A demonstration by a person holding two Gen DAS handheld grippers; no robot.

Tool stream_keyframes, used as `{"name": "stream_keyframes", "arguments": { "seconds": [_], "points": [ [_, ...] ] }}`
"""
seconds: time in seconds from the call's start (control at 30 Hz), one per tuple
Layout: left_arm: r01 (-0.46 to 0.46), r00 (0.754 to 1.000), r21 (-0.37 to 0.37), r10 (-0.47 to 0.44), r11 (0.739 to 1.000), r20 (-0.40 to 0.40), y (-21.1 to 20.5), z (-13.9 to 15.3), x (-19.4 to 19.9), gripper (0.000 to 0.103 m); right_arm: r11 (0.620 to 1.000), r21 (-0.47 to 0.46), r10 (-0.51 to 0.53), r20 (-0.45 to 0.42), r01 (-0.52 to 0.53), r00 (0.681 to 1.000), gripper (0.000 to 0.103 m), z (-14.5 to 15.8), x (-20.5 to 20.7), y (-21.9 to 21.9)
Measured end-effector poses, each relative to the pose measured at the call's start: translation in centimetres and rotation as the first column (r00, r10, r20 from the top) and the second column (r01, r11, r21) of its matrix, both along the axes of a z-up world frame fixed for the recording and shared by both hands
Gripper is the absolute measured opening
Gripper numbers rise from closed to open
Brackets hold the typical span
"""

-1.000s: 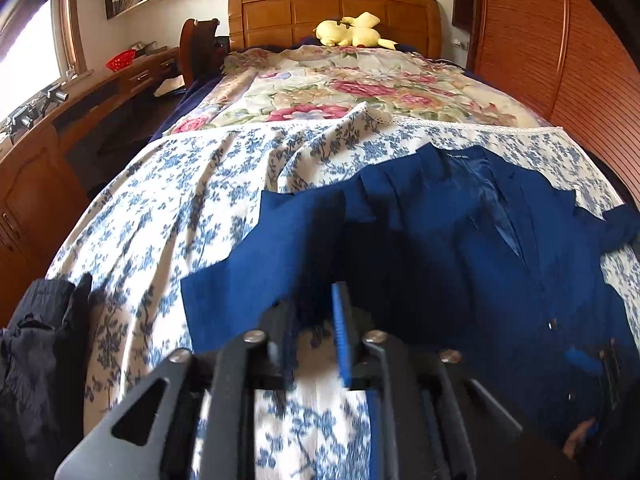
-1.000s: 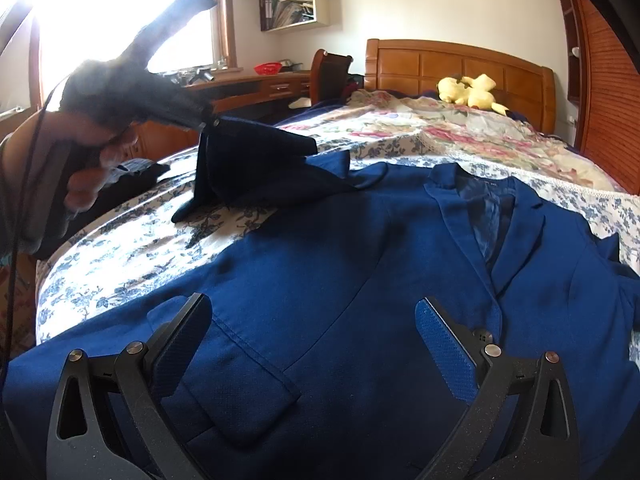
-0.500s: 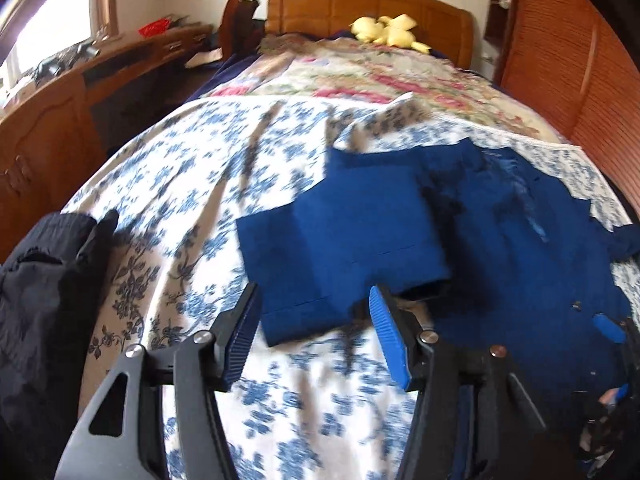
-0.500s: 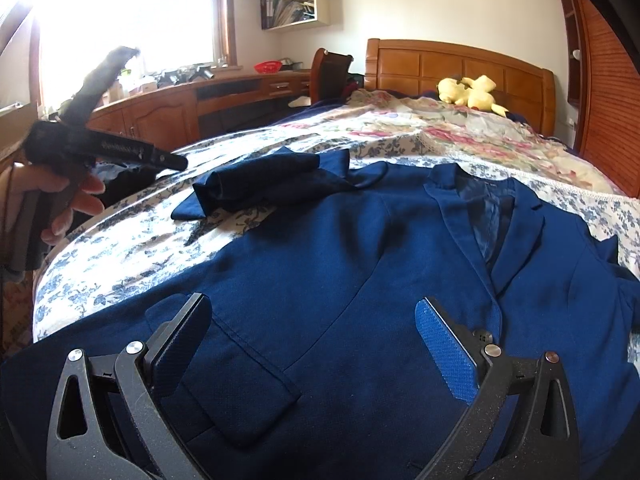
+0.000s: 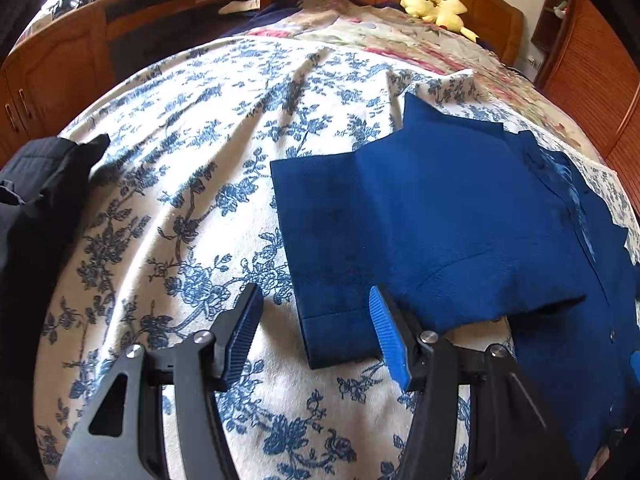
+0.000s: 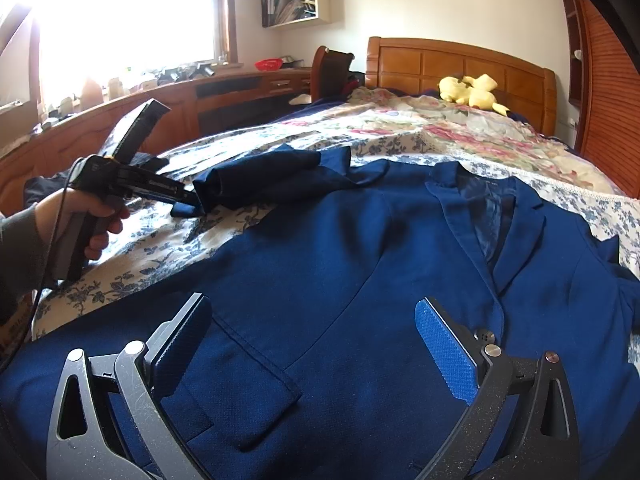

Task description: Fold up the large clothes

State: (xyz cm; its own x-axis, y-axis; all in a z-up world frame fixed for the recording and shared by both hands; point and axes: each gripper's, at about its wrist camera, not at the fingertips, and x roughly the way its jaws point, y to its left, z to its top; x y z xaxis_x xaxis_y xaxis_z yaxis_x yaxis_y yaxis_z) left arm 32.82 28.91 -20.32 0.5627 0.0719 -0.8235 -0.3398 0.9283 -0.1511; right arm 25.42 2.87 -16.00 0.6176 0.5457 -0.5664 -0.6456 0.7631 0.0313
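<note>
Our left tool (image 5: 316,320) is standing about half open, its black finger and blue-padded finger hanging apart over the bed, with nothing gripped. The cuff end of the blazer's sleeve (image 5: 340,264) is lying under the gap, closer to the blue pad; whether that pad is brushing the cloth we cannot tell. From the right wrist view, this same tool (image 6: 188,202) is showing in the person's hand (image 6: 86,220), its tips sitting right at the rolled end of the sleeve (image 6: 256,180).

Our right tool (image 6: 316,344) is spreading its jaws wide above the front of the blue blazer (image 6: 360,264), holding nothing; a flap pocket (image 6: 244,380) is lying just between and below its fingers.

The blazer is lying front-up on the blue-flowered bedspread (image 5: 200,168), collar toward the headboard (image 6: 460,64), lapels open and a button (image 6: 482,336) showing near the right pad. Its sleeve is stretching out sideways across the bedspread, folded flat in the left wrist view.

Farther out, a dark garment (image 5: 36,200) is bunching at the bed's left edge. Beyond the bedspread a pink-flowered quilt (image 6: 460,132) is covering the far half of the bed, and a yellow plush toy (image 6: 472,90) is resting against the headboard. A wooden desk (image 6: 224,92) is running under the bright window (image 6: 120,12).
</note>
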Motion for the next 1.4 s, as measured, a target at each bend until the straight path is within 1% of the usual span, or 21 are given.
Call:
{"name": "stream_keyframes", "arguments": {
  "seconds": [0.07, 0.2, 0.23, 0.27, 0.3, 0.33, 0.37, 0.43, 0.47, 0.5, 0.57, 0.63, 0.7, 0.73, 0.8, 0.9, 1.03, 1.1, 1.2, 1.33, 1.4],
  "points": [
    [-0.006, 1.000, -0.001, 0.006, 1.000, -0.002, -0.1, -0.2, 0.2, 0.054, 1.000, -0.001, 0.000, 0.000, 0.000, 1.000, 0.103, 0.0, -0.1, 0.1],
    [0.014, 1.000, 0.037, -0.013, 0.999, -0.015, -0.8, -0.3, 0.7, 0.054, 1.000, -0.001, 0.000, 0.000, 0.000, 1.000, 0.103, 0.0, 0.0, 0.0],
    [0.031, 0.999, 0.045, -0.030, 0.999, -0.013, -1.2, -0.2, 0.8, 0.045, 1.000, -0.001, 0.000, 0.001, 0.000, 1.000, 0.103, 0.0, -0.1, 0.0],
    [0.043, 0.999, 0.043, -0.042, 0.998, -0.011, -1.2, -0.2, 0.9, 0.029, 1.000, 0.001, -0.001, 0.001, 0.001, 1.000, 0.103, 0.0, 0.0, 0.0],
    [0.050, 0.999, 0.048, -0.049, 0.998, -0.019, -1.5, -0.2, 1.0, 0.026, 1.000, 0.001, -0.001, 0.001, 0.001, 1.000, 0.103, 0.0, -0.1, 0.1],
    [0.054, 0.998, 0.052, -0.053, 0.997, -0.021, -1.7, -0.1, 1.2, 0.007, 1.000, 0.003, -0.002, 0.001, 0.002, 1.000, 0.103, 0.0, -0.2, 0.2],
    [0.062, 0.998, 0.058, -0.061, 0.996, -0.023, -1.9, 0.1, 1.3, 0.005, 1.000, 0.008, -0.003, 0.000, 0.003, 1.000, 0.103, 0.0, -0.1, 0.1],
    [0.068, 0.998, 0.114, -0.068, 0.991, -0.004, -2.7, 1.5, 1.4, 0.004, 1.000, 0.012, -0.002, -0.007, 0.002, 1.000, 0.103, 0.1, -0.1, -0.1],
    [0.070, 0.997, 0.129, -0.073, 0.989, 0.017, -3.2, 2.6, 1.3, 0.004, 1.000, 0.012, -0.002, -0.013, 0.002, 1.000, 0.103, 0.2, -0.1, -0.3],
    [0.075, 0.995, 0.138, -0.082, 0.988, 0.052, -4.0, 4.3, 1.3, 0.004, 1.000, 0.015, -0.001, -0.024, 0.001, 1.000, 0.103, 0.5, -0.1, -0.8],
    [0.088, 0.990, 0.165, -0.105, 0.982, 0.092, -5.4, 6.8, 1.2, 0.004, 0.999, 0.037, 0.000, -0.036, 0.002, 0.999, 0.103, 1.1, -0.1, -1.8],
    [0.118, 0.978, 0.206, -0.150, 0.971, 0.147, -7.9, 10.3, 1.0, 0.003, 0.998, 0.053, -0.023, -0.031, 0.024, 0.999, 0.103, 2.0, -0.1, -3.3],
    [0.143, 0.966, 0.230, -0.187, 0.963, 0.181, -9.9, 12.8, 1.0, 0.003, 0.997, 0.062, -0.050, -0.017, 0.051, 0.999, 0.103, 2.8, -0.2, -5.3],
    [0.165, 0.954, 0.244, -0.217, 0.956, 0.206, -11.7, 14.5, 0.8, 0.003, 0.995, 0.066, -0.069, -0.007, 0.069, 0.998, 0.103, 3.2, -0.2, -6.3],
    [0.192, 0.939, 0.265, -0.255, 0.945, 0.229, -13.8, 16.5, 0.6, 0.003, 0.993, 0.070, -0.097, 0.003, 0.096, 0.995, 0.103, 3.5, -0.4, -8.1],
    [0.246, 0.907, 0.291, -0.325, 0.925, 0.268, -18.1, 19.0, -0.3, 0.003, 0.990, 0.063, -0.130, 0.013, 0.129, 0.991, 0.103, 3.7, -0.8, -10.2],
    [0.319, 0.868, 0.283, -0.398, 0.905, 0.297, -22.2, 20.4, -1.6, 0.003, 0.984, 0.055, -0.168, 0.024, 0.167, 0.985, 0.103, 3.9, -1.1, -13.1],
    [0.355, 0.853, 0.268, -0.428, 0.896, 0.299, -23.7, 20.7, -2.3, 0.003, 0.981, 0.053, -0.188, 0.023, 0.187, 0.982, 0.103, 3.8, -1.1, -14.5],
    [0.401, 0.831, 0.253, -0.466, 0.881, 0.304, -25.9, 20.3, -4.2, 0.003, 0.976, 0.057, -0.212, 0.019, 0.211, 0.977, 0.103, 3.9, -1.2, -16.2],
    [0.426, 0.823, 0.263, -0.491, 0.866, 0.284, -27.9, 19.2, -6.5, 0.004, 0.971, 0.067, -0.233, 0.019, 0.232, 0.972, 0.103, 4.4, -1.3, -17.5],
    [0.433, 0.824, 0.264, -0.497, 0.862, 0.271, -28.3, 18.3, -7.0, 0.005, 0.969, 0.070, -0.238, 0.014, 0.236, 0.971, 0.103, 4.5, -1.2, -17.7]
  ]
}}
